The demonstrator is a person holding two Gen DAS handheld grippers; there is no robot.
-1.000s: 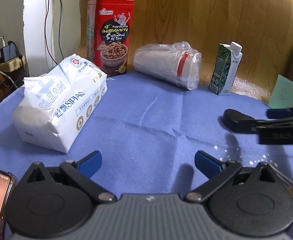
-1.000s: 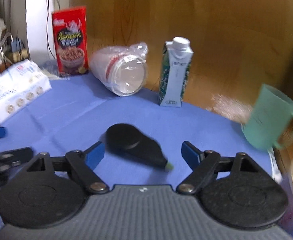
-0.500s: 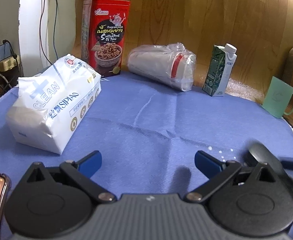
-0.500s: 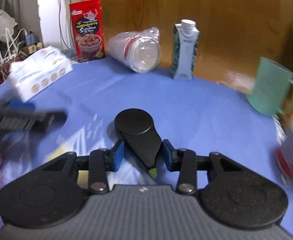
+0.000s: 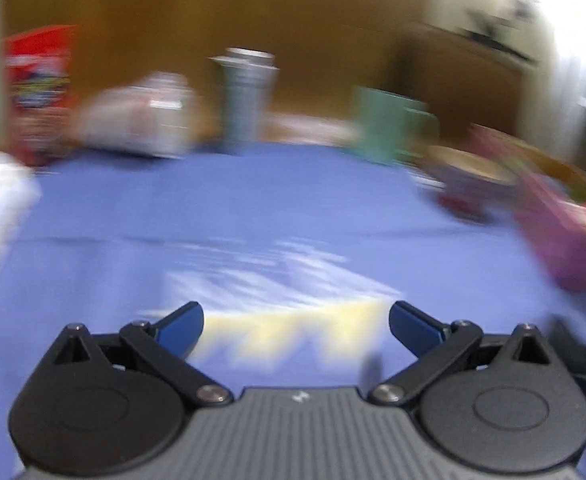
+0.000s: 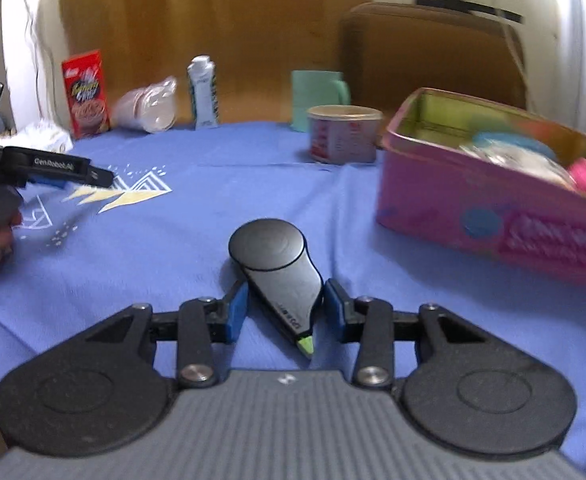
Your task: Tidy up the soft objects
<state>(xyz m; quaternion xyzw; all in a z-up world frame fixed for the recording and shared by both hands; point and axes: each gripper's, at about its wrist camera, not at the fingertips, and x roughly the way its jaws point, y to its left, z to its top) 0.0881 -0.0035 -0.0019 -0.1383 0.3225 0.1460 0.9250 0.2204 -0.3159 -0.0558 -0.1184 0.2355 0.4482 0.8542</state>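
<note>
Left gripper (image 5: pixel 296 320) is hovering empty at the near left of the blue cloth (image 6: pixel 213 216), tongs spread wide; its own view is smeared with blur, so detail there is unreliable.

Far left to far centre: tissue pack (image 6: pixel 41 138), red box (image 6: pixel 87 94), bagged cups (image 6: pixel 149 106), carton (image 6: pixel 203 92), green mug (image 6: pixel 319 96), tin can (image 6: pixel 343 134).

Near centre: right gripper (image 6: pixel 286 312) is pinching the black teardrop-shaped object (image 6: pixel 279 268) at its narrow end, blue pads touching both sides. Whether the object is lifted or resting on the cloth cannot be told.

Right: pink tin box (image 6: pixel 473 208), open, already holding soft-looking items.

Judgement: carry-to-box step. Advice:
- keep the pinch steady, since the tapered body could slide out;
- clear the near wall of the box before lowering;
- release low inside, not from height;
- keep the left gripper out of the path.
</note>
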